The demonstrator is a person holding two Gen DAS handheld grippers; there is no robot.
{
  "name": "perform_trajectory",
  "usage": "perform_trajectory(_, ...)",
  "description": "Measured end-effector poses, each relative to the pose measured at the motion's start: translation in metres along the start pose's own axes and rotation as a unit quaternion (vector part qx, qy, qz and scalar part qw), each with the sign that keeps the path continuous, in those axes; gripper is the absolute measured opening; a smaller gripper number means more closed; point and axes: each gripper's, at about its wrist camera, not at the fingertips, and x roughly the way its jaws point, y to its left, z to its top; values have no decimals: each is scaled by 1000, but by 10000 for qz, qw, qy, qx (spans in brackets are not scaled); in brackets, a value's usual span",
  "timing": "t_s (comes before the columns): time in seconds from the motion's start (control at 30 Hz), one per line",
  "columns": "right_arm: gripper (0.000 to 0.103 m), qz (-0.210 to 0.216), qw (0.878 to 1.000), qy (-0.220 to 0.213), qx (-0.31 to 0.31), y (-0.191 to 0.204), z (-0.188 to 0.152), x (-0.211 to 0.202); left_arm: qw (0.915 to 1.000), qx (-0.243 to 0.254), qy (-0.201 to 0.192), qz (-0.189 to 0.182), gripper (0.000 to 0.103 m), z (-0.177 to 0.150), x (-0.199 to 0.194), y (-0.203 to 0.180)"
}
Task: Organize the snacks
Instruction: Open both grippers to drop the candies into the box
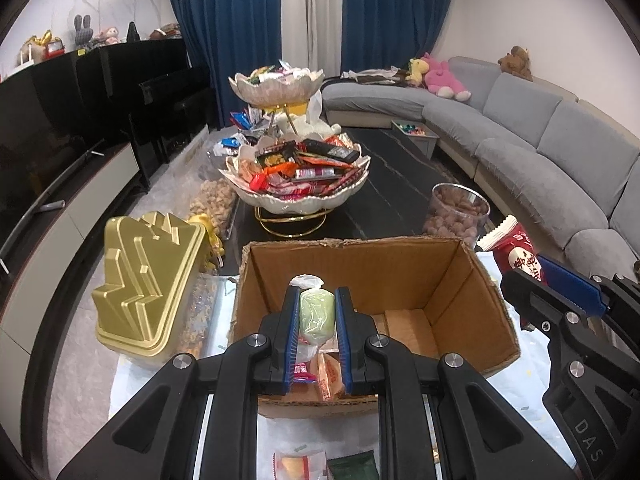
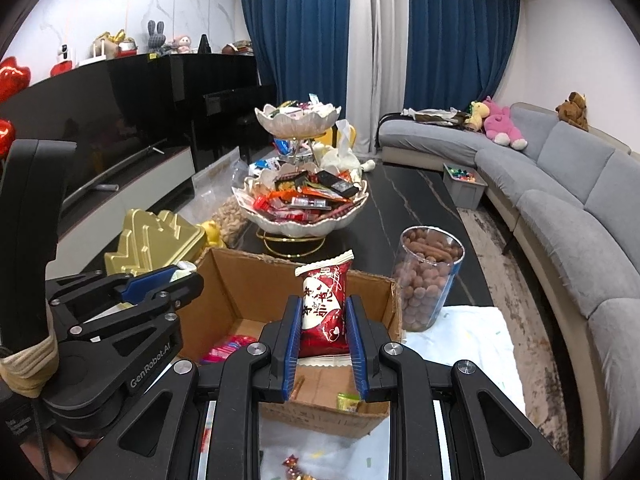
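Observation:
My left gripper (image 1: 317, 300) is shut on a pale green wrapped snack (image 1: 316, 314), held over the open cardboard box (image 1: 472, 300). My right gripper (image 2: 323, 312) is shut on a red snack packet (image 2: 325, 304) with white lettering, upright above the same cardboard box (image 2: 224, 288). In the left wrist view the right gripper (image 1: 536, 280) and its red packet (image 1: 516, 252) show at the right edge. In the right wrist view the left gripper (image 2: 176, 276) sits at the left. A few wrapped snacks (image 2: 228, 348) lie on the box floor.
A two-tier shell-shaped stand (image 1: 298, 176) heaped with snacks stands behind the box on the dark table. A gold tin (image 1: 144, 288) sits left of the box, a clear jar of brown nuts (image 2: 430, 280) right of it. A grey sofa (image 2: 560, 184) curves along the right.

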Motion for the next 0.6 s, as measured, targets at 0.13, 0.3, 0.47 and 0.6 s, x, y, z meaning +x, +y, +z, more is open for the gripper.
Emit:
perform_trajectory(0.13,24,17,9999,104,-26,-2,-2,14,10000,-1,91,-10,18,0,14,1)
perform_trajectory(0.3,24,-22,9998,165,-55,-3,-2,26,9998,-46,190,-56,19,0,26,5)
perform_trajectory(0.47,36,-67,9999,112,-71,-5,-1,26,9999,-28,152,18,39,-3,27,6)
perform_trajectory(0.6,54,-170,9998,10,-56,-9,-1,21,9998,-34,114,134,58,-2,25,8)
